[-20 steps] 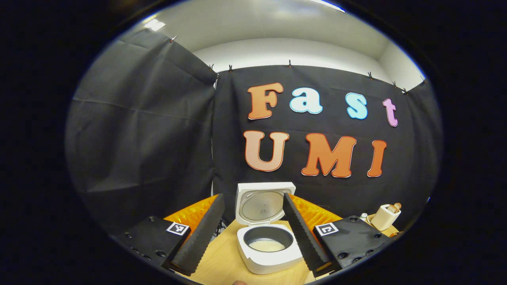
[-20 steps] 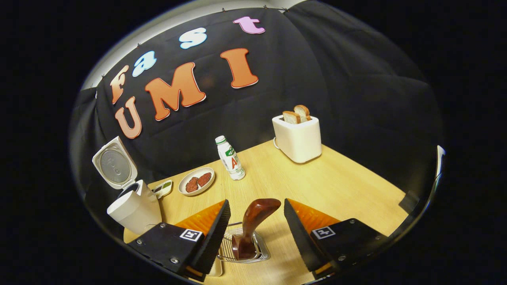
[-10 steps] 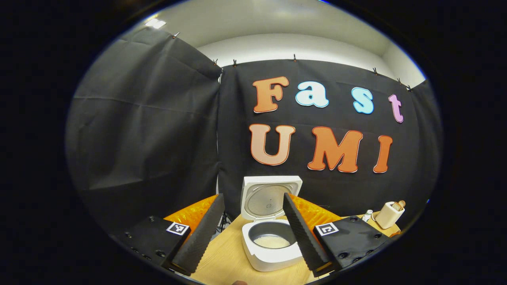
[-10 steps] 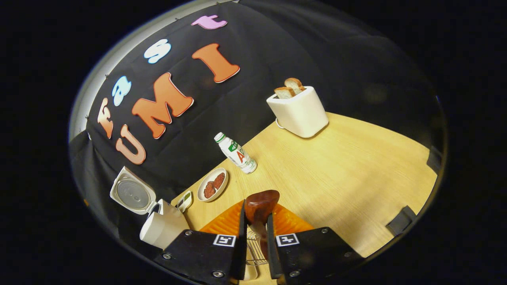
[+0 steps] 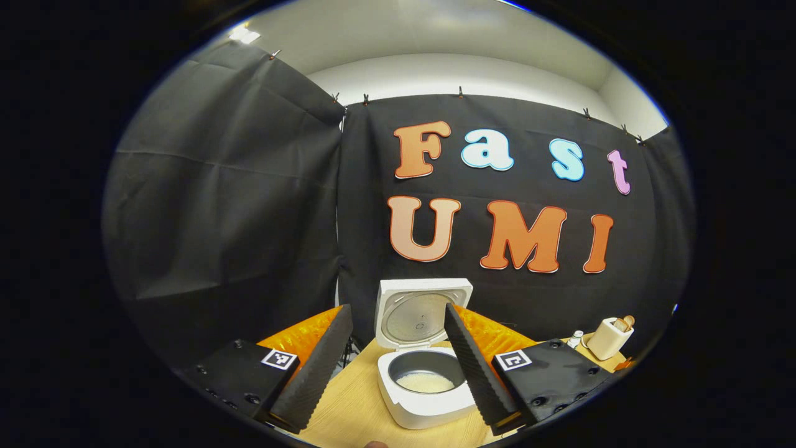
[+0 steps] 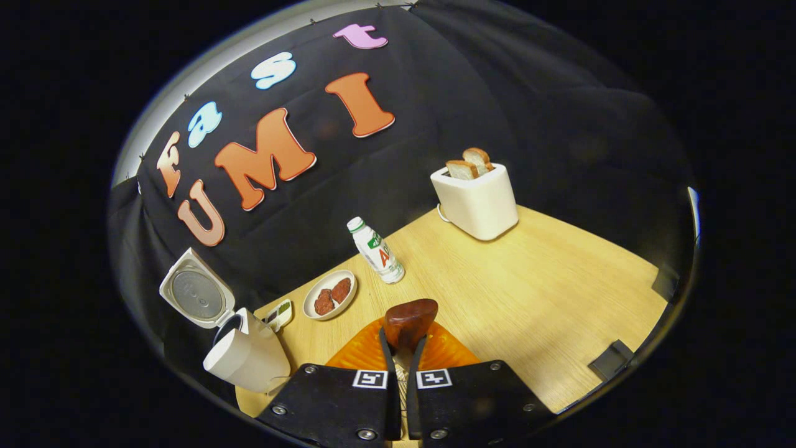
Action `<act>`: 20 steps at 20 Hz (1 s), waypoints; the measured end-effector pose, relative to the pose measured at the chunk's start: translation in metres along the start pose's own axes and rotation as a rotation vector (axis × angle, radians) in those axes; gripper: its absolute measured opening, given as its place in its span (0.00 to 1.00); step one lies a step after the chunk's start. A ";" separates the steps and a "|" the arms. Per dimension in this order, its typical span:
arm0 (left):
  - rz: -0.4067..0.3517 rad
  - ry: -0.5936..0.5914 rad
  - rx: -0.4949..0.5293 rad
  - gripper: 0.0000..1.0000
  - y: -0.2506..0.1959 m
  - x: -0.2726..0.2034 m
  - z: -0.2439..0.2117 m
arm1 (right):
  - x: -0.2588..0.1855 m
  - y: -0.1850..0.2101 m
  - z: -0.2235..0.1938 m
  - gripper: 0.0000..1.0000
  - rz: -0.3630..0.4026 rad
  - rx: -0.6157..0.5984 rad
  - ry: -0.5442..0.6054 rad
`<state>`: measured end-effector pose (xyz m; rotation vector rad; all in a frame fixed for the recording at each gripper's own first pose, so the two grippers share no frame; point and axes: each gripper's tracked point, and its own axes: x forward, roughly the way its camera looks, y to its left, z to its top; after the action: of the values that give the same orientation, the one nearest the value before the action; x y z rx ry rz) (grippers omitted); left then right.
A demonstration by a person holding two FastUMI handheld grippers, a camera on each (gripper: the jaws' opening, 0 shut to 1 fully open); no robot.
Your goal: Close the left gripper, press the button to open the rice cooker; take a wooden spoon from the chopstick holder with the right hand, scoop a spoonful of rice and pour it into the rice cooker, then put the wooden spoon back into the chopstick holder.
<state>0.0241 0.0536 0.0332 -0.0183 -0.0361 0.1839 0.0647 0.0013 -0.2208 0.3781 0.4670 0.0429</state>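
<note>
The white rice cooker (image 5: 426,404) stands open on the wooden table, lid (image 5: 423,314) upright, with white rice in its dark pot (image 5: 426,381). My left gripper (image 5: 397,308) hangs open in front of it, a finger on either side and nothing between them. In the right gripper view, my right gripper (image 6: 403,339) is shut on the dark brown wooden spoon handle (image 6: 410,318), whose rounded end sticks up past the fingertips. A bit of the wire chopstick holder (image 6: 402,373) shows low between the fingers. The open cooker (image 6: 245,359) sits far left.
On the table behind the spoon are a plate of brown patties (image 6: 329,294), a small dish (image 6: 280,314), a white bottle (image 6: 376,250) and a white toaster (image 6: 477,200) with two bread slices. The toaster (image 5: 609,337) stands far right of the cooker.
My right gripper went from open around the spoon handle to shut on it, then pressed tighter as the view tilted. The left gripper stayed open and barely shifted.
</note>
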 end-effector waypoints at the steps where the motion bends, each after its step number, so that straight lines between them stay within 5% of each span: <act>1: -0.008 -0.002 0.000 0.97 -0.001 0.002 0.000 | -0.007 0.006 0.009 0.03 0.005 -0.011 -0.020; 10: -0.046 0.012 -0.012 0.97 0.007 0.009 -0.007 | -0.069 0.091 0.049 0.02 0.134 -0.143 -0.130; 20: -0.082 0.017 0.023 0.97 0.011 0.013 -0.009 | -0.064 0.161 -0.034 0.02 0.231 -0.432 -0.090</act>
<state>0.0354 0.0666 0.0245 0.0048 -0.0175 0.1017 -0.0004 0.1544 -0.1621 0.0076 0.3118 0.3444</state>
